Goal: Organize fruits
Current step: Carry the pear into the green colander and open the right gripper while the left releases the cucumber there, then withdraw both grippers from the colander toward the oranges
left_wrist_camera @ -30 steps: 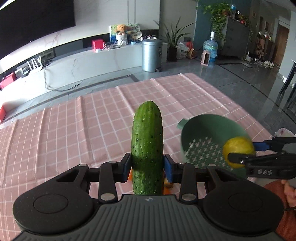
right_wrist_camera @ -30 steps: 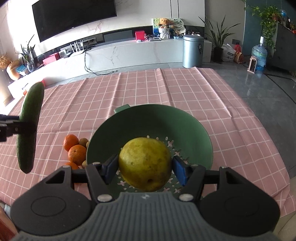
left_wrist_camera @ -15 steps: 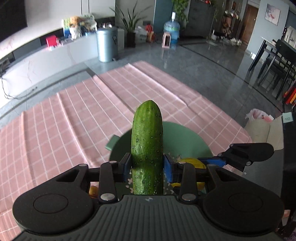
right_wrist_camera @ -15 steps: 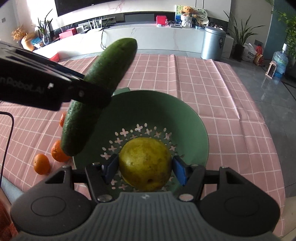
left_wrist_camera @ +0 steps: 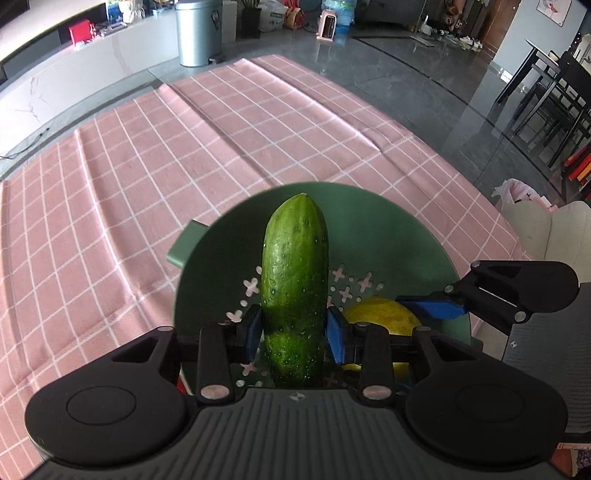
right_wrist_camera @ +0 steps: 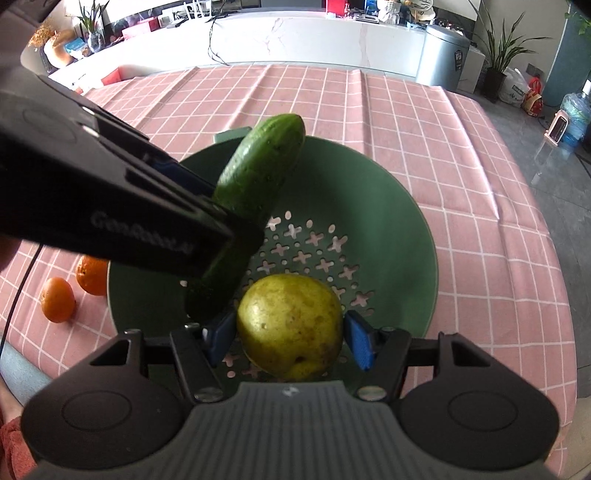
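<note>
My left gripper [left_wrist_camera: 294, 334] is shut on a green cucumber [left_wrist_camera: 295, 284] and holds it over the green colander bowl [left_wrist_camera: 369, 229]. In the right wrist view the cucumber [right_wrist_camera: 258, 177] slants over the bowl [right_wrist_camera: 399, 229] from the left. A yellow-green round fruit [right_wrist_camera: 290, 326] lies on the bowl's perforated floor between the blue pads of my right gripper [right_wrist_camera: 290, 339]. The pads stand slightly apart from the fruit on both sides, so the gripper is open. The fruit [left_wrist_camera: 384, 314] also shows in the left wrist view, beside the right gripper's blue pad [left_wrist_camera: 428, 308].
Two oranges [right_wrist_camera: 58, 299] [right_wrist_camera: 92, 275] lie on the pink checked tablecloth [right_wrist_camera: 461, 177] left of the bowl. The table's right edge drops to a grey floor. A metal bin [left_wrist_camera: 198, 31] and a white counter stand beyond the table.
My right gripper has opened and the yellow-green fruit now rests on the bowl's floor. My left gripper has carried the cucumber further over the bowl and lower.
</note>
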Demonstrator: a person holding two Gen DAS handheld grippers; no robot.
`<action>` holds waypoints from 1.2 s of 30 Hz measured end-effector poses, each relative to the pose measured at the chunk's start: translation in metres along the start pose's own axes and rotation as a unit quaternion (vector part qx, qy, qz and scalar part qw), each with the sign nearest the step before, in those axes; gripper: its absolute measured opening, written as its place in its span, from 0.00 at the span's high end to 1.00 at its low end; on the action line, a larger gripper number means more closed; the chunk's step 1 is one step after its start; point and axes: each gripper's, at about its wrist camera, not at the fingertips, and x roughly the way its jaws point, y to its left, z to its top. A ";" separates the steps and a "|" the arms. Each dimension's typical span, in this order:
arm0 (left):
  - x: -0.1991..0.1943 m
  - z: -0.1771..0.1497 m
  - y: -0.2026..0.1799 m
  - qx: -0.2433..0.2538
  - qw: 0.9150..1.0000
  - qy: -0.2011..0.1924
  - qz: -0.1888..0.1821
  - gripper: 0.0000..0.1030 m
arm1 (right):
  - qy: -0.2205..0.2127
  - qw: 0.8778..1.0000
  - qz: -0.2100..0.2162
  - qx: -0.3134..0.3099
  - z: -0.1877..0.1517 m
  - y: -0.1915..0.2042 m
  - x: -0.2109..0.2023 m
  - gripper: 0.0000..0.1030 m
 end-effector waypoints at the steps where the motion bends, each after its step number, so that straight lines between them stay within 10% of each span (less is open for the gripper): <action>1: 0.002 0.000 0.001 -0.001 1.000 0.001 -0.001 0.60 | 0.001 1.000 0.000 -0.004 0.001 0.001 0.002 0.42; 19: 0.025 0.003 0.007 -0.014 1.000 0.025 -0.007 0.57 | 0.022 0.998 -0.023 -0.059 0.001 0.016 0.009 0.40; 23: 0.023 0.001 0.007 -0.014 1.000 0.028 -0.002 0.52 | 0.011 0.999 -0.023 -0.044 0.008 0.014 0.006 0.27; 36: -0.058 -0.022 -0.002 0.015 0.998 -0.048 0.034 0.40 | -0.050 0.996 -0.068 -0.023 -0.008 0.036 -0.032 0.23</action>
